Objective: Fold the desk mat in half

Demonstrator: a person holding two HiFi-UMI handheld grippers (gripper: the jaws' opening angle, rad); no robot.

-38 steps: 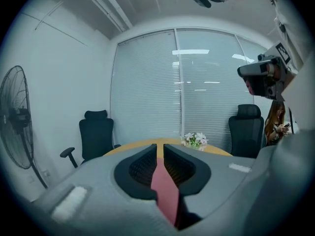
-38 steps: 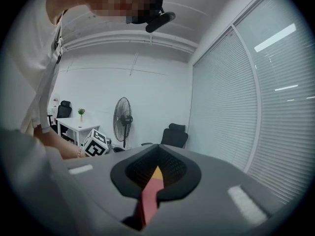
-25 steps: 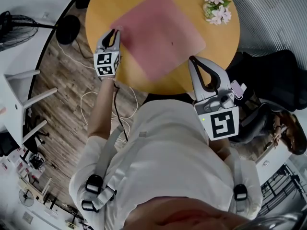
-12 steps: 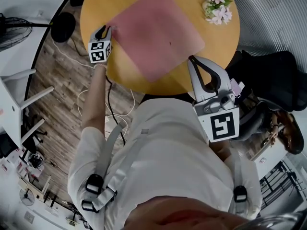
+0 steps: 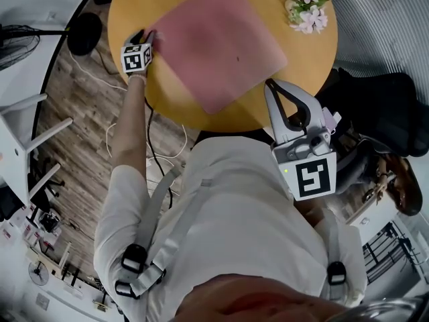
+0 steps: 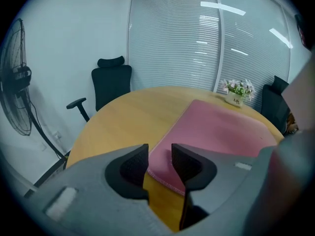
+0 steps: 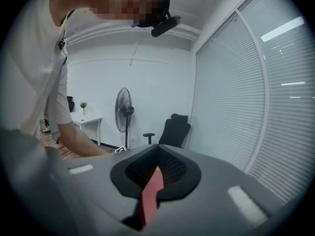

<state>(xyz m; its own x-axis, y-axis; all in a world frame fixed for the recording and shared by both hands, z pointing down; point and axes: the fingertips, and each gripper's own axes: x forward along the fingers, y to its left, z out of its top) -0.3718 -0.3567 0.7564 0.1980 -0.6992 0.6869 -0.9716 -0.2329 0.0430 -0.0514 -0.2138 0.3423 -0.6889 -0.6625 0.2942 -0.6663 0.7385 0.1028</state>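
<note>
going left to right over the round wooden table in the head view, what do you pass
left gripper, whose fingers have just been opening, with the mat's corner showing between them → pink rectangular desk mat → small pot of pink and white flowers

We read just one small word, seemingly "Life", on the white flower pot (image 6: pixel 236 100); it is hardly legible.
</note>
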